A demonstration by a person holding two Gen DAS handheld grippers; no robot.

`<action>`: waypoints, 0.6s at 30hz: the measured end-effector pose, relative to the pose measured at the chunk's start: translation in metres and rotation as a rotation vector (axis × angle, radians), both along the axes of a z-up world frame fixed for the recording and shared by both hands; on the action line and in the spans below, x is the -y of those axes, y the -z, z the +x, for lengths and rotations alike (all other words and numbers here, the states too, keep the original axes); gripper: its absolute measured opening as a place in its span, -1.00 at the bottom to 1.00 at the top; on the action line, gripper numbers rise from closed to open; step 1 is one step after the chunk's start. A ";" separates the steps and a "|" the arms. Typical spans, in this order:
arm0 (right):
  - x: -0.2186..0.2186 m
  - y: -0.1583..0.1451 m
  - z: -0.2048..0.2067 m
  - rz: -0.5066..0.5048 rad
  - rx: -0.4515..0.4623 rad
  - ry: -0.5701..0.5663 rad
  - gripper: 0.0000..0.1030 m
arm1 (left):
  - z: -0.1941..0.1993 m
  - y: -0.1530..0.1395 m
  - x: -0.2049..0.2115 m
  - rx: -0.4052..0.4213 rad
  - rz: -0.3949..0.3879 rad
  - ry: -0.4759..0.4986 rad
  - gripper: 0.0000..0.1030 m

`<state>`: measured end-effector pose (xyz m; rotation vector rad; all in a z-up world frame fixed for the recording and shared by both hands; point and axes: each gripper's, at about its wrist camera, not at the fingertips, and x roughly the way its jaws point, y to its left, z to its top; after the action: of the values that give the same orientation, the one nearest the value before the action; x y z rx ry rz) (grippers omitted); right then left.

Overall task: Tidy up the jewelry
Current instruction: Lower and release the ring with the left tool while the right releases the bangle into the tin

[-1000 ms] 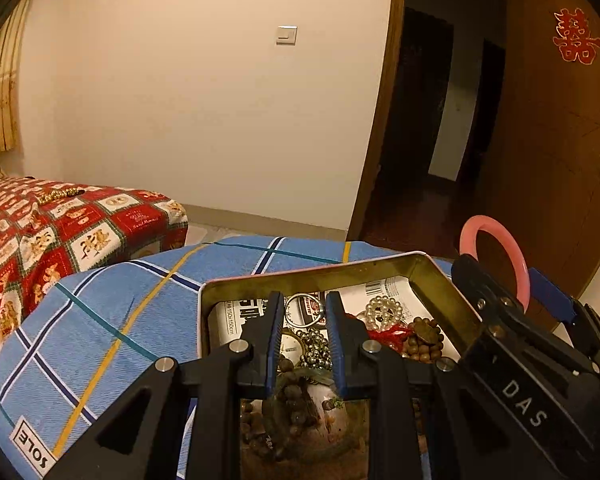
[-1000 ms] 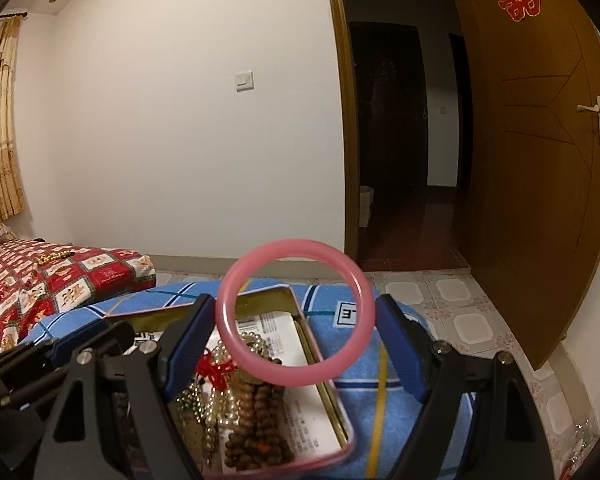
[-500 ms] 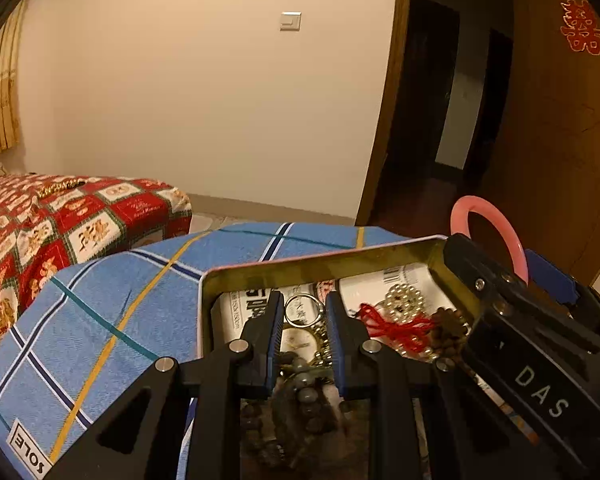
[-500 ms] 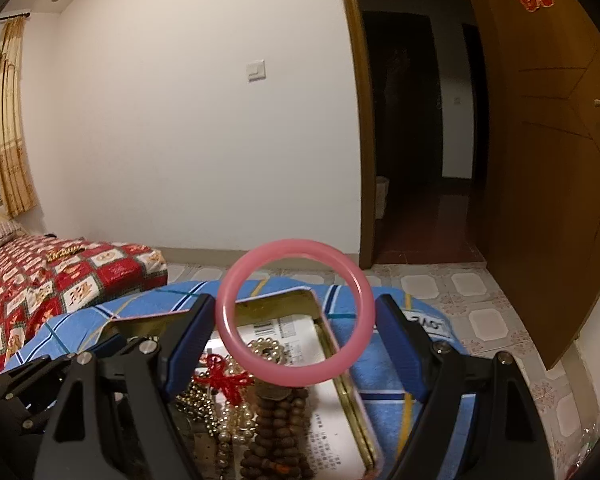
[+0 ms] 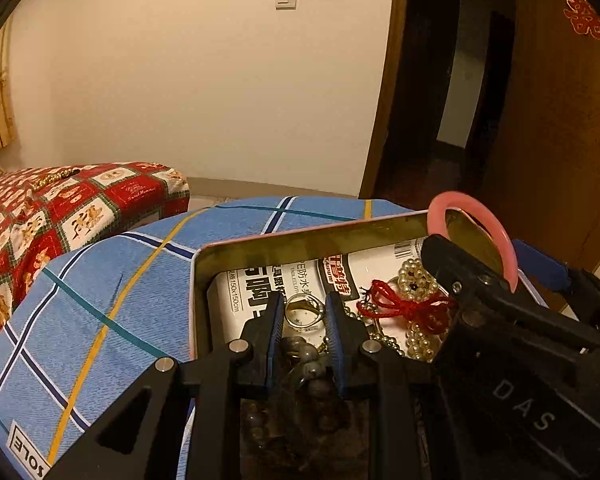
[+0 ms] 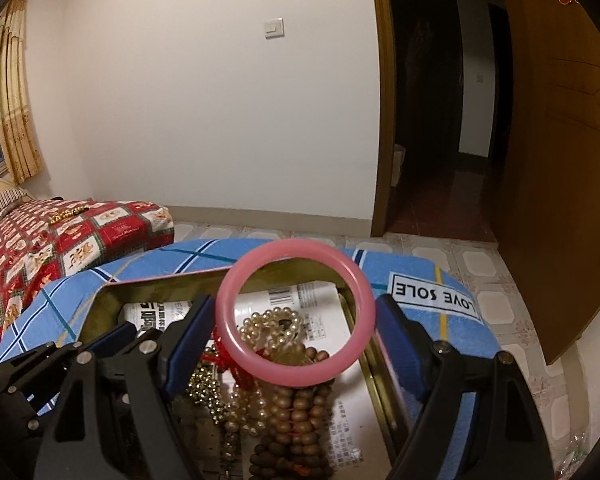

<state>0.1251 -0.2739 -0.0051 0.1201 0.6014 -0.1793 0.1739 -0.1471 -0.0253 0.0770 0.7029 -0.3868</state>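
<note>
An open gold tin [image 5: 300, 236] lined with printed paper sits on a blue plaid cloth [image 5: 100, 300]. It holds a pearl bracelet [image 6: 272, 324], a brown wooden bead strand [image 6: 296, 412], a red cord knot [image 5: 404, 308] and a gold ring [image 5: 304, 312]. My left gripper [image 5: 302, 312] hangs over the tin's near left part, shut on a dark bead bracelet [image 5: 308, 364] that dangles between its pads. My right gripper [image 6: 294, 302] stands wide over the tin, shut on an upright pink bangle [image 6: 296, 374]. In the left wrist view, that bangle [image 5: 460, 201] shows above the tin's far right corner.
A bed with a red patterned cover [image 5: 60, 208] lies to the left, with a gold chain [image 6: 66, 214] on it. Beyond the cloth are tiled floor [image 6: 480, 264], a white wall, a dark open doorway [image 6: 428, 120] and a wooden door [image 6: 560, 160] at the right.
The right gripper with the pink bangle has come down and over the tin, which now lies straight behind the bangle. The left gripper has kept its grip on the dark beads and barely moved.
</note>
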 end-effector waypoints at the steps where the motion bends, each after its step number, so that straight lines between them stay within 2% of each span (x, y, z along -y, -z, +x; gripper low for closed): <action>1: 0.000 -0.001 -0.001 -0.003 0.004 -0.001 0.62 | 0.000 0.000 0.001 -0.001 0.005 0.002 -0.59; 4: -0.004 -0.002 0.000 0.002 0.006 -0.040 0.62 | 0.000 0.001 0.002 -0.005 0.012 0.005 -0.59; 8: -0.003 0.004 0.006 0.050 -0.036 -0.066 0.62 | -0.001 0.002 0.004 -0.001 0.041 0.007 -0.59; 18: -0.012 0.008 0.010 0.004 -0.068 -0.078 0.62 | 0.003 0.003 0.002 0.015 0.129 0.014 -0.59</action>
<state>0.1348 -0.2620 -0.0128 0.0949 0.6726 -0.1071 0.1767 -0.1489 -0.0283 0.2070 0.7127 -0.3535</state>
